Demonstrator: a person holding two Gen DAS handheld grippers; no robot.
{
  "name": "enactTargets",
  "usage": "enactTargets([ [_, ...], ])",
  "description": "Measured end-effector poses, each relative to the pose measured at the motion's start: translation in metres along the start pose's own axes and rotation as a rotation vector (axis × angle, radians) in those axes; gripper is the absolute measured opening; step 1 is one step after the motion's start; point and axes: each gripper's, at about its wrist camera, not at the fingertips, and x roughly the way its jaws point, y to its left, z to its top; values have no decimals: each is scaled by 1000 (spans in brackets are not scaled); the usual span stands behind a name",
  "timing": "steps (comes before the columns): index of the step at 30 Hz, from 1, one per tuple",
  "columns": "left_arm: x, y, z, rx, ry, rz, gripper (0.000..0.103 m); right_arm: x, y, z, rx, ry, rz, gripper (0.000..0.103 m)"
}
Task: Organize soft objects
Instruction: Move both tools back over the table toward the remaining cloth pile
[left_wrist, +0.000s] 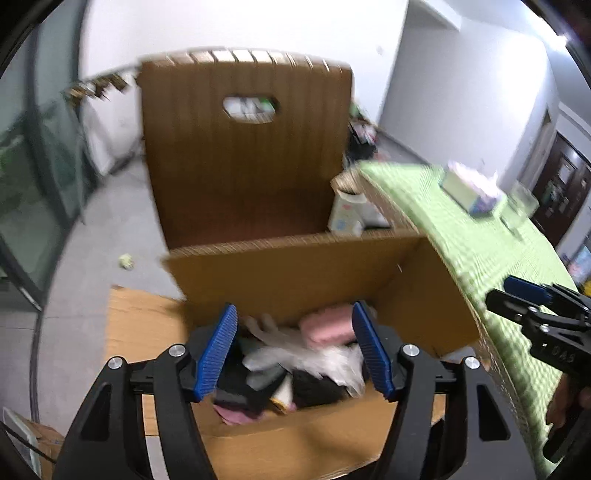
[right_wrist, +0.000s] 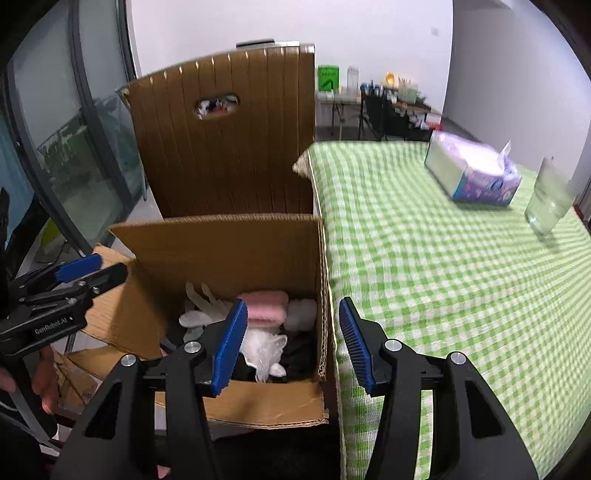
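Observation:
An open cardboard box (left_wrist: 295, 266) (right_wrist: 221, 243) holds several soft things: a pink sponge (left_wrist: 327, 326) (right_wrist: 266, 306), white gloves (left_wrist: 273, 332) (right_wrist: 201, 306), a crumpled white plastic bag (left_wrist: 332, 362) (right_wrist: 264, 345) and black cloth (left_wrist: 314, 391) (right_wrist: 299, 350). My left gripper (left_wrist: 294, 310) (right_wrist: 99, 269) hovers open above the pile, holding nothing. My right gripper (right_wrist: 293, 302) (left_wrist: 502, 295) is open and empty too, over the box's right wall beside the table edge.
A brown slatted chair back (left_wrist: 243, 147) (right_wrist: 229, 147) rises behind the box. Right of it is a green checked table (right_wrist: 443, 258) (left_wrist: 480, 240) with a tissue box (right_wrist: 476, 173) and a glass (right_wrist: 550, 199). A white carton (left_wrist: 345, 214) stands behind the box.

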Motion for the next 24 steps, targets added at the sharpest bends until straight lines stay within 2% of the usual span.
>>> enactTargets([
  [4,-38,3,3,6,-204,63,75,-26,6,3,-10,-113,-3,58],
  [7,-63,-2,7,26,-310,70,77,-48,10,3,-26,-208,-18,65],
  [11,-95,-11,6,53,-434,78,85,-77,13,2,-45,-320,-39,68],
  [13,-105,-19,6,77,-474,85,88,-86,11,0,-43,-346,-47,73],
  [16,-117,-29,3,105,-499,85,91,-98,7,-5,-37,-370,-63,73],
  [24,-133,-48,-5,117,-491,40,92,-125,-4,-26,-30,-398,-113,73],
])
